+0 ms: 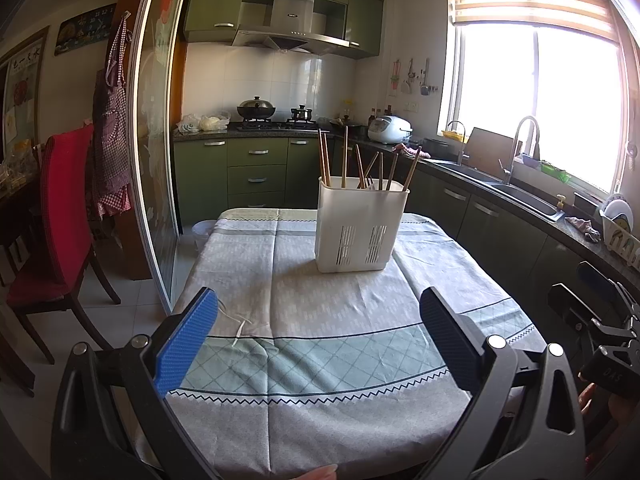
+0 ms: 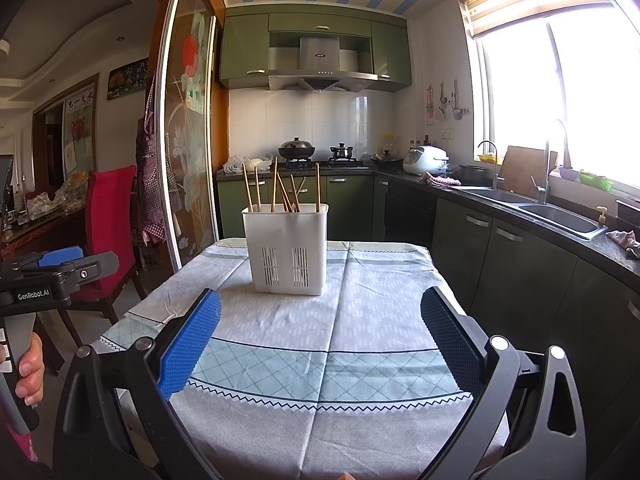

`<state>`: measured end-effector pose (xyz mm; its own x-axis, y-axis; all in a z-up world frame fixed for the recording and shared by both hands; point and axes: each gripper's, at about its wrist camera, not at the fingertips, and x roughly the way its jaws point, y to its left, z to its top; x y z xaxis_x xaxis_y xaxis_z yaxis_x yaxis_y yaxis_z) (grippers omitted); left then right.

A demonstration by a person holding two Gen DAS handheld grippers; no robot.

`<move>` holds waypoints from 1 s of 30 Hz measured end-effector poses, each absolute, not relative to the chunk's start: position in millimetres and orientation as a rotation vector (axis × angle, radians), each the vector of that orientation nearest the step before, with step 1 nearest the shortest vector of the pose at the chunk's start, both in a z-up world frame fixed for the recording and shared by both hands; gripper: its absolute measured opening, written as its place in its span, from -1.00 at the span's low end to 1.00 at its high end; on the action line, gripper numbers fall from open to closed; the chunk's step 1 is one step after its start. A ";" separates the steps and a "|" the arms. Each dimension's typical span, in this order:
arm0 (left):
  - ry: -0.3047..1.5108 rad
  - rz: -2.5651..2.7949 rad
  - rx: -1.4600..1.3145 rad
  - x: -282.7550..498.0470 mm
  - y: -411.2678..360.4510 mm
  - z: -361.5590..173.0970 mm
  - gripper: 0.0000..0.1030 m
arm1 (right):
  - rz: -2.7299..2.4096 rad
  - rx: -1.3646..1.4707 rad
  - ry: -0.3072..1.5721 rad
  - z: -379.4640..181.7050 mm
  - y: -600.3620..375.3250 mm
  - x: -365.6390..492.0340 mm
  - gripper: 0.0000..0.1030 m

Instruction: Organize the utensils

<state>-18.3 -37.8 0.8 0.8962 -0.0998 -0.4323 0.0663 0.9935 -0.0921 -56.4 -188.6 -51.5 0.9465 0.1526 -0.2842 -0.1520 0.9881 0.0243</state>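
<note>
A white slotted utensil holder (image 1: 360, 228) stands upright on the table, with several wooden chopsticks (image 1: 344, 158) sticking up out of it. It also shows in the right wrist view (image 2: 286, 248) with its chopsticks (image 2: 276, 190). My left gripper (image 1: 318, 316) is open and empty, held over the near part of the table, well short of the holder. My right gripper (image 2: 320, 316) is open and empty too, at about the same distance from the holder. The left gripper's body shows at the left edge of the right wrist view (image 2: 60, 268).
The table carries a grey and teal patterned cloth (image 1: 320, 344) (image 2: 340, 344). A red-covered chair (image 1: 60, 216) stands to the left. A dark counter with sinks (image 2: 560, 216) runs along the right. A glass sliding door (image 1: 156, 140) is at the left rear.
</note>
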 end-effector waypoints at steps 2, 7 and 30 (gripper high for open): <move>0.451 -0.084 -0.075 -18.1 -37.7 1.1 0.87 | 0.155 0.002 0.290 -51.6 -188.5 -56.3 0.91; 0.452 -0.087 -0.074 -18.2 -38.2 0.9 0.87 | 0.156 0.003 0.290 -51.6 -188.4 -56.0 0.91; 0.460 -0.095 -0.082 -14.7 -31.1 0.4 0.87 | 0.157 0.000 0.298 -55.7 -188.4 -52.4 0.91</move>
<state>-14.7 -31.1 0.4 0.8918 -0.1098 -0.4389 0.0729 0.9923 -0.1003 -52.4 -188.4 -55.7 0.9438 0.1539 -0.2924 -0.1538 0.9878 0.0234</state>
